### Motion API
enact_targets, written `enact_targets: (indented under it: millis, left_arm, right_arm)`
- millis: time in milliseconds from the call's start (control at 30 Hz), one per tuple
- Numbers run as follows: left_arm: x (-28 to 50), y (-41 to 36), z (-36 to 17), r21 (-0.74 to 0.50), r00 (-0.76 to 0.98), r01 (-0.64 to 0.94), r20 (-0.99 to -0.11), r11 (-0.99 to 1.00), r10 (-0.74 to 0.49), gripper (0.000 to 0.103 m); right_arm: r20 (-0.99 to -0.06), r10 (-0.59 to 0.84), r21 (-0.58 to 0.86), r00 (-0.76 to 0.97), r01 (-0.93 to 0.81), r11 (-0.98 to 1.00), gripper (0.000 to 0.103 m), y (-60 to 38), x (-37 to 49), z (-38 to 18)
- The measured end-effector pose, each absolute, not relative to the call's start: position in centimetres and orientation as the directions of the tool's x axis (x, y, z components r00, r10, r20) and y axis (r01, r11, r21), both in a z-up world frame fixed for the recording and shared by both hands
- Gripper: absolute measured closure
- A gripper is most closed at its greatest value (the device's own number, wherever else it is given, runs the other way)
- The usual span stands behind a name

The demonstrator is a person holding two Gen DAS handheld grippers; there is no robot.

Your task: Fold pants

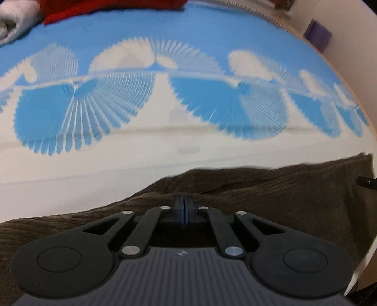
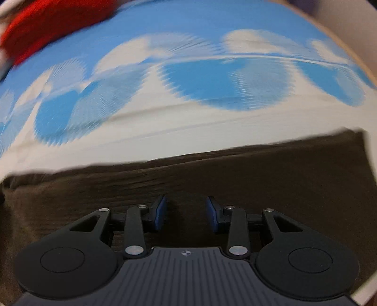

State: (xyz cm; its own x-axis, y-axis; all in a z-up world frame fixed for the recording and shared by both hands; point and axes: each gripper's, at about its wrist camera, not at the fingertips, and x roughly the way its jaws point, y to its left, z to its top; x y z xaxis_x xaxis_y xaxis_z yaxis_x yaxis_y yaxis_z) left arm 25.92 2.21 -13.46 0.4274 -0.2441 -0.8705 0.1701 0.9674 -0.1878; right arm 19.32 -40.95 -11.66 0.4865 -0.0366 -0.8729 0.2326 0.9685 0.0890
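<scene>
Pants point(image 1: 271, 200): dark brown, ribbed like corduroy, lying in a broad slab on a bed cover point(image 1: 165, 28) of blue and white fan pattern, near edge toward both cameras. Surface bunched into soft ridges, not smoothed flat; far edge reads fairly straight, with a squared corner at the right.

Left gripper point(image 1: 185, 211): fingers pressed together over the cloth. Whether a thin pinch of fabric sits between the pads cannot be told.

Right gripper point(image 2: 186, 211): fingers spread, brown cloth visible in the gap, pads not pressing on it. View motion-blurred.

Judged step: taking hold of the near edge for a fold. Next move likely calls for the right fingers to close on fabric, then both hands to carry the edge across evenly.

Far left, a red garment point(image 1: 106, 9) and pale cloth point(image 1: 16, 21), well apart.
</scene>
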Motion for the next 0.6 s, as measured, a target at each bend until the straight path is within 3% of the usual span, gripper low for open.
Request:
enact_targets:
  millis: [133,233,300,333,400,500,600]
  left_arm:
    - [24.0,1.1,-11.3,-0.263,0.437,0.275,-0.823,0.925,-0.364,0.095]
    - [23.9,-0.1,-14.0,-0.164,0.393,0.303,-0.876,0.939,-0.28,0.093]
    - [24.2,-0.4,-17.4,-0.04,0.342,0.27,-0.93,0.962,-0.135,0.093]
    - [24.0,-0.3,-17.3,-0.039,0.366,0.262,-0.921,0.964,-0.137,0.093]
    - [23.4,-1.0,-15.5,-0.013,0.374,0.23,-0.922,0.973,-0.101,0.092]
    - [21.2,-1.5,-11.1,-0.072,0.398,0.224,-0.904,0.972,-0.158,0.088]
    - [17.4,-1.9,-7.3,-0.088,0.43,0.27,-0.88,0.959,-0.202,0.077]
  right_arm:
    - [-0.795,-0.147,0.148,0.588,0.423,0.894,0.064,-49.1,13.7,-9.0]
    - [-0.759,-0.228,0.203,0.609,0.555,0.807,0.064,-54.7,8.4,-8.4]
    - [-0.747,-0.269,0.264,0.607,0.643,0.719,0.064,-58.2,4.4,-8.5]
    - [-0.751,-0.279,0.285,0.598,0.676,0.679,0.064,-59.6,2.7,-8.9]
    - [-0.765,-0.276,0.351,0.582,0.736,0.579,0.062,-62.3,-0.8,-10.1]
    - [-0.762,-0.237,0.453,0.602,0.758,0.469,0.062,-64.9,-3.5,-12.0]
    - [-0.77,-0.184,0.5,0.611,0.757,0.42,0.062,-66.2,-4.1,-14.4]
